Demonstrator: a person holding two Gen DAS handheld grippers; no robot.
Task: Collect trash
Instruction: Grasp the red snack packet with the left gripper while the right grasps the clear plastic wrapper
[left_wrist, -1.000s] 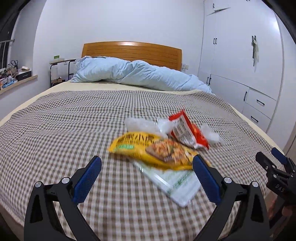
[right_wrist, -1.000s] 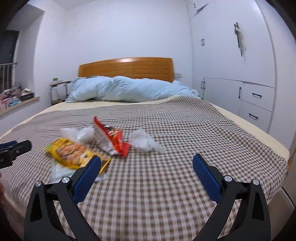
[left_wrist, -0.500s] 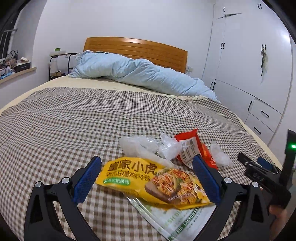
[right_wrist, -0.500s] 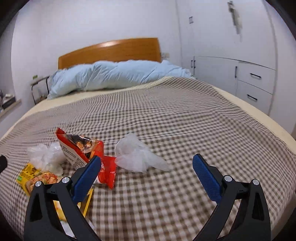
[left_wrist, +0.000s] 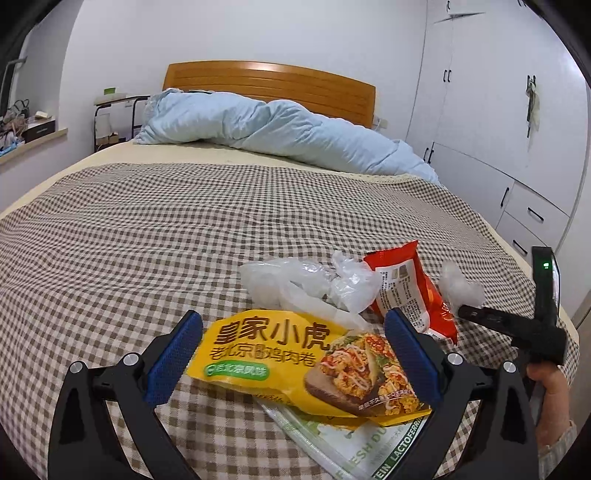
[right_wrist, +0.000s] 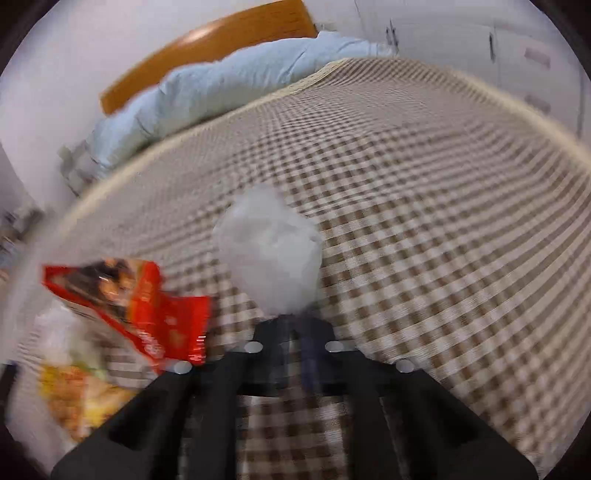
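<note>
Trash lies on the checked bedspread (left_wrist: 147, 236). A yellow snack wrapper (left_wrist: 295, 362) lies between the open fingers of my left gripper (left_wrist: 293, 347), on top of a white-green packet (left_wrist: 369, 446). Behind it are crumpled clear plastic (left_wrist: 306, 280) and a red wrapper (left_wrist: 410, 291). My right gripper (right_wrist: 291, 325) is shut on a small white plastic wad (right_wrist: 273, 254); in the left wrist view the wad (left_wrist: 460, 284) sits at that gripper's tip (left_wrist: 465, 312). The right wrist view is blurred; the red wrapper (right_wrist: 136, 306) and the yellow wrapper (right_wrist: 81, 395) show at its left.
A rumpled light-blue duvet (left_wrist: 280, 136) lies at the wooden headboard (left_wrist: 269, 85). White wardrobes with drawers (left_wrist: 498, 122) stand along the right. A small side table (left_wrist: 114, 118) and a cluttered ledge (left_wrist: 26, 129) are at the far left.
My left gripper has come down and forward around the yellow wrapper. My right gripper has moved in to the white plastic wad and shut on it.
</note>
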